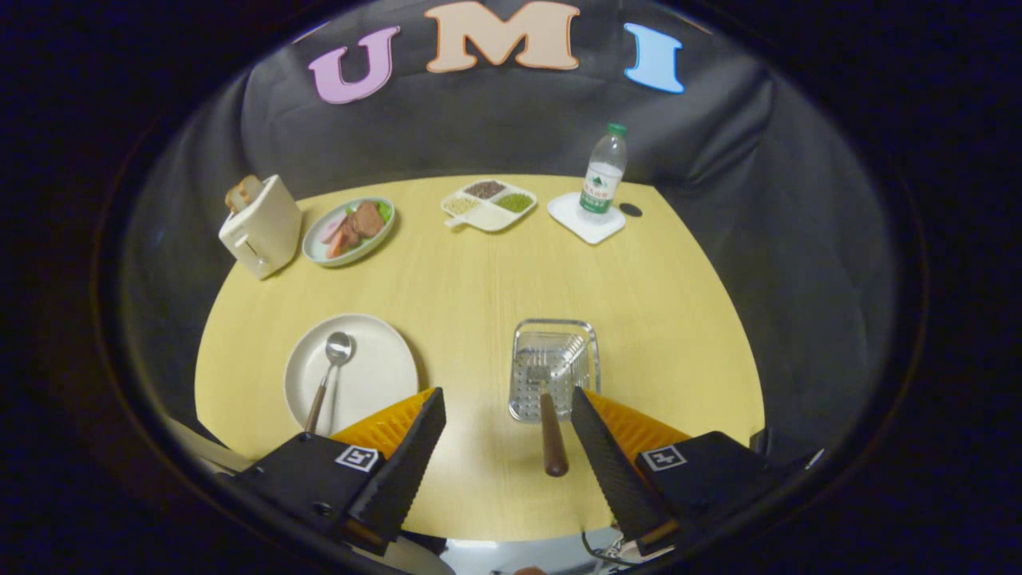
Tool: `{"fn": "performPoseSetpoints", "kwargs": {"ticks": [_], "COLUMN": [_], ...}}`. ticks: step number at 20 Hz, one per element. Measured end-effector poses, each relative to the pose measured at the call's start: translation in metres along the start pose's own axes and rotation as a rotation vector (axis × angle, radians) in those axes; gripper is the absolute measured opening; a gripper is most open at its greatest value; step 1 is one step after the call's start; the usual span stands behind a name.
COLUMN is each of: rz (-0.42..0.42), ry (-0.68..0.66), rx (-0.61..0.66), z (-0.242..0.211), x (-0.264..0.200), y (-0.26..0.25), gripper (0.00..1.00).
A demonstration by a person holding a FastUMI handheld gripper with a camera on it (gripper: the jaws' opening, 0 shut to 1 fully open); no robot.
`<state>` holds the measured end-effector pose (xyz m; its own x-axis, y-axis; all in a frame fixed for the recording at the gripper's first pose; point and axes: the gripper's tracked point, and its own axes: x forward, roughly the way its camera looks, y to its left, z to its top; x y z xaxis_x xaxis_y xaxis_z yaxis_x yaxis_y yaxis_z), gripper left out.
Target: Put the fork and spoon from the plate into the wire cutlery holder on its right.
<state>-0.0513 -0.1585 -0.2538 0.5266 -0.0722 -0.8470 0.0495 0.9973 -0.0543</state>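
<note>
Lower centre, the gripper (pixel 506 415) has its jaws wide, empty; the fork (pixel 549 415) leans in the wire holder (pixel 554 369), while the spoon (pixel 329 375) waits on the plate (pixel 379 375).

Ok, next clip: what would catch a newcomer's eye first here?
Probably the open tool, its fingers spread wide and holding nothing, with a brown-handled fork between them, its head already down in the shiny wire cutlery holder just ahead. Next, the round white plate to the holder's left, with a wooden-handled metal spoon still lying on it. Beyond them, a cream toaster and food dishes line the far edge of the yellow wooden table.
</note>
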Motion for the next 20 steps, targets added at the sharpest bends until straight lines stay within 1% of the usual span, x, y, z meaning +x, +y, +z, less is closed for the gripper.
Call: {"fn": "performPoseSetpoints", "kwargs": {"ticks": [4,8,11,14,20], "rz": [0.022,0.052,0.087,0.09,0.12], "ry": [-0.158,-0.246,-0.282,-0.324,-0.312], "rx": [0.015,-0.001,0.004,-0.009,-0.028], "z": [0.023,0.032,0.032,0.033,0.019], "x": [-0.007,-0.012,-0.013,-0.01,0.002], "y": [0.025,0.05,0.072,0.088,0.122], "gripper": [1.0,1.0,1.0,1.0,1.0]}}
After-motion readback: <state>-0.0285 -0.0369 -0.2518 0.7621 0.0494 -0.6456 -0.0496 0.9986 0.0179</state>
